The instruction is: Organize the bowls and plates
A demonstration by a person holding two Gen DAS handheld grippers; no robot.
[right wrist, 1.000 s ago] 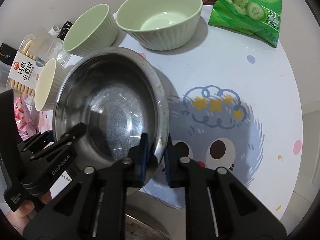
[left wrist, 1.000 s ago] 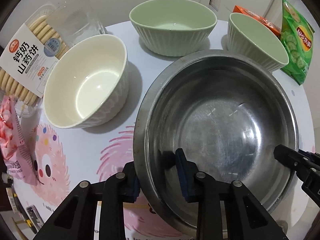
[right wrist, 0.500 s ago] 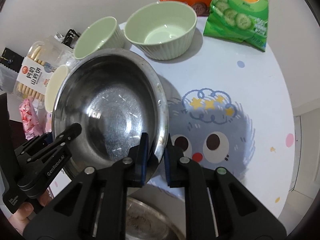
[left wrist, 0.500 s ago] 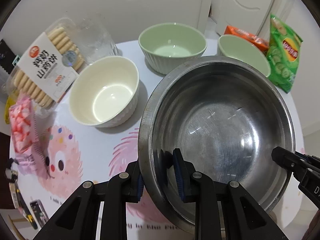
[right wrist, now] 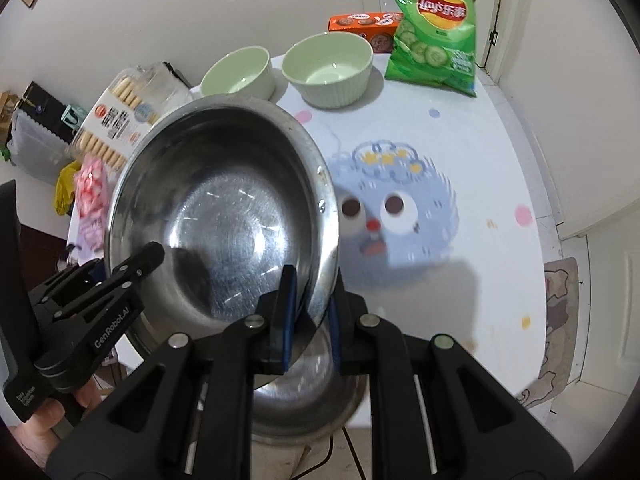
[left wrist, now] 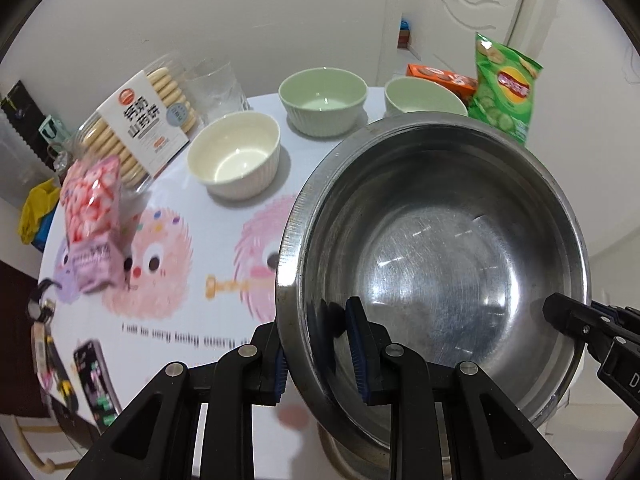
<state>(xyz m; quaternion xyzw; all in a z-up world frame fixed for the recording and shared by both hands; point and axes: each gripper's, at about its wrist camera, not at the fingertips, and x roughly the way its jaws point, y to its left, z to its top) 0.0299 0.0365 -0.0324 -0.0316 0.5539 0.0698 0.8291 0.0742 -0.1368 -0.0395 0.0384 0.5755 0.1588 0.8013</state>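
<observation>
A large steel bowl (left wrist: 440,248) is held in the air above the near side of the table by both grippers. My left gripper (left wrist: 320,344) is shut on its left rim. My right gripper (right wrist: 312,312) is shut on its right rim (right wrist: 324,216). A second steel bowl (right wrist: 312,392) sits below it at the table's near edge. A cream bowl (left wrist: 234,156) and two pale green bowls (left wrist: 323,100) (left wrist: 424,98) stand at the far side of the table; the green ones also show in the right wrist view (right wrist: 238,72) (right wrist: 328,68).
A biscuit pack (left wrist: 140,128), a clear glass (left wrist: 216,84) and a pink candy bag (left wrist: 92,216) stand at the left. A green chip bag (right wrist: 436,24) and an orange box (right wrist: 362,26) stand at the far right. A phone (left wrist: 96,380) lies near the left edge.
Both grippers have lifted the steel bowl up and back toward the near edge. The table and the other bowls look farther away.
</observation>
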